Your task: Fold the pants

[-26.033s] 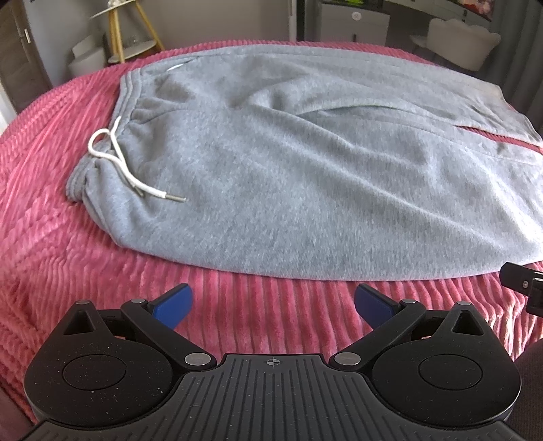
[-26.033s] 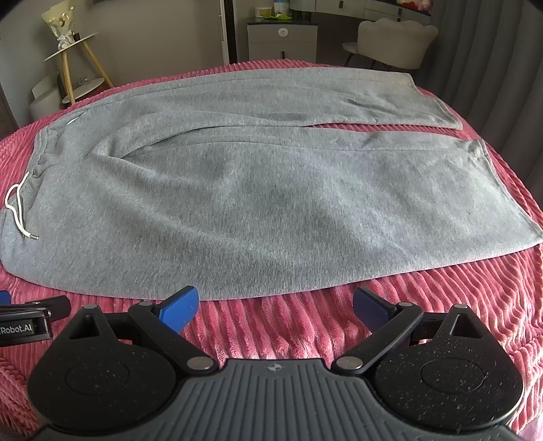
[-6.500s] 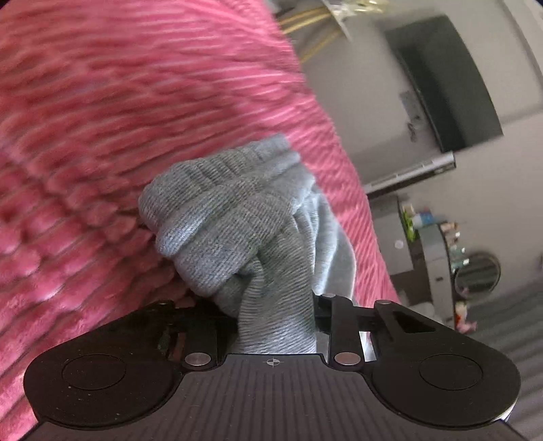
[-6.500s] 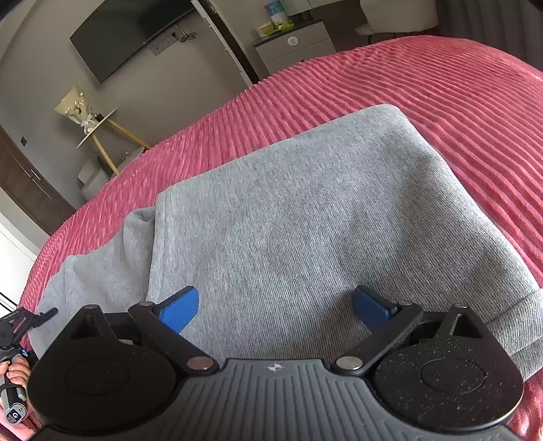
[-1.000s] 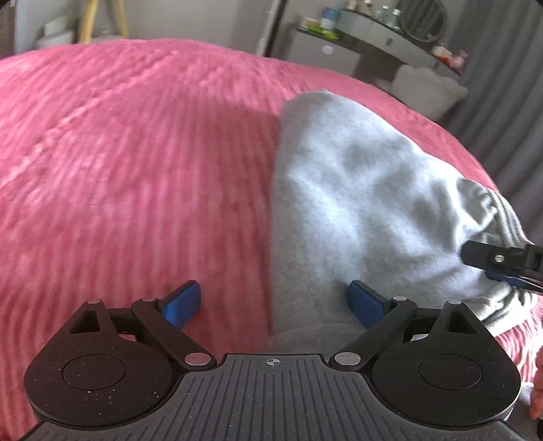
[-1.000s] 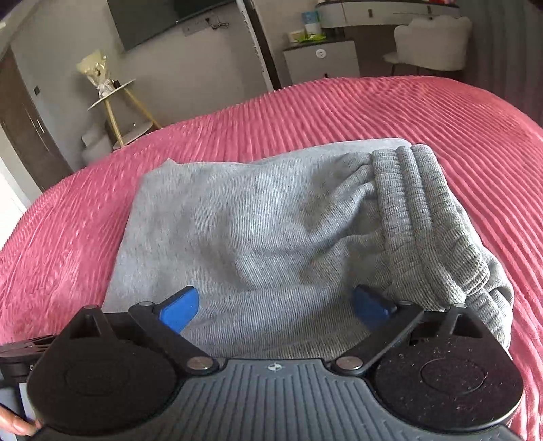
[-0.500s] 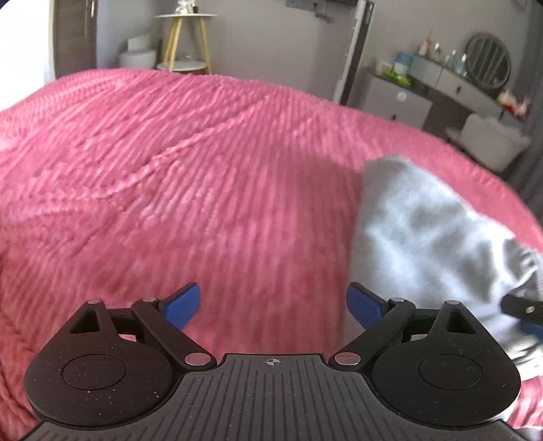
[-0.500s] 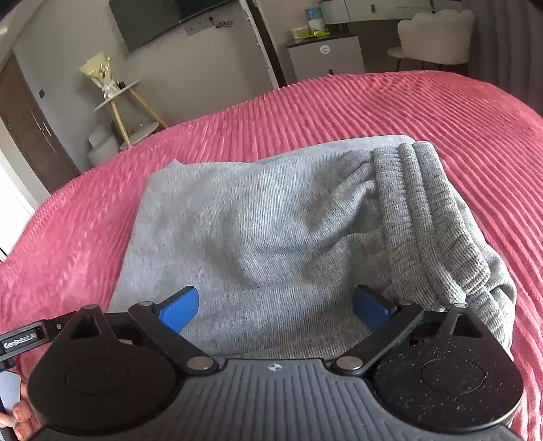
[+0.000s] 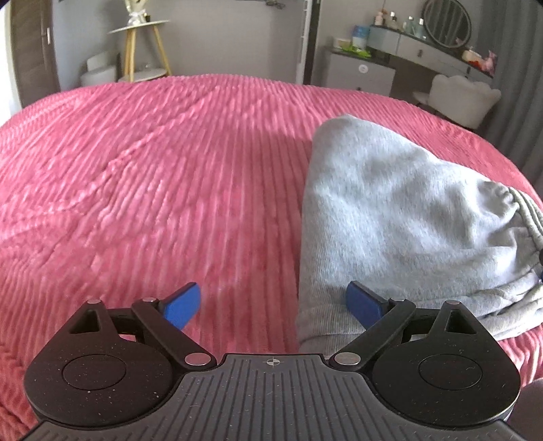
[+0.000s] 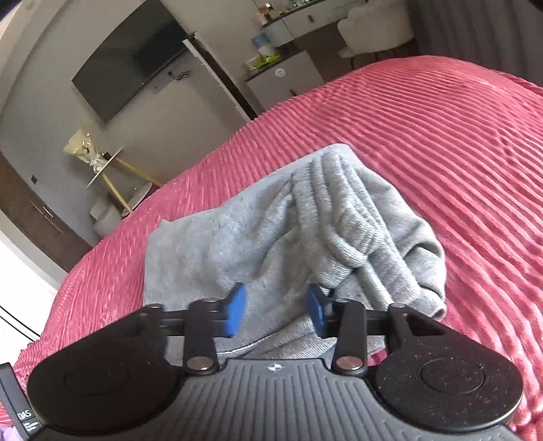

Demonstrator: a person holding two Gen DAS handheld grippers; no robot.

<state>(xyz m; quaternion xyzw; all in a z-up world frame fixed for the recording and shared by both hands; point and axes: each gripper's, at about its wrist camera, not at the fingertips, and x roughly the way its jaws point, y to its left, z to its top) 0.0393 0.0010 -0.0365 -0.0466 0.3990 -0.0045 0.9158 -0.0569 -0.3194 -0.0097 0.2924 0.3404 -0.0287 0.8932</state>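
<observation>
Pants (image 9: 400,217), grey and of sweatshirt cloth, lie folded into a compact bundle on a bed covered with a ribbed pink bedspread (image 9: 176,176). In the left wrist view the bundle sits to the right of centre, its smooth folded face upward and the gathered ribbed waistband (image 9: 526,210) at the far right edge. The left claw (image 9: 273,305) hangs over the bedspread with its jaws spread wide; its left blue pad is above bare pink cloth and its right blue pad (image 9: 363,302) is above the near left corner of the bundle, nothing gripped between them. In the right wrist view the picture is tilted, and the pants (image 10: 258,244) fill the middle, with the ribbed waistband (image 10: 342,217) bunched and lifted in folds toward the right. The right claw (image 10: 276,312) has just been closing, and its jaws now stand partly closed with grey cloth of the near edge of the bundle between the blue pads (image 10: 236,310); whether the pads press on the cloth cannot be told for certain, though the fabric rises up between them. Behind the bed stand a round side table on gold legs (image 10: 112,173), a wall television (image 10: 132,78), and a dresser with a round mirror (image 9: 448,20) and a pale chair (image 9: 465,98).
</observation>
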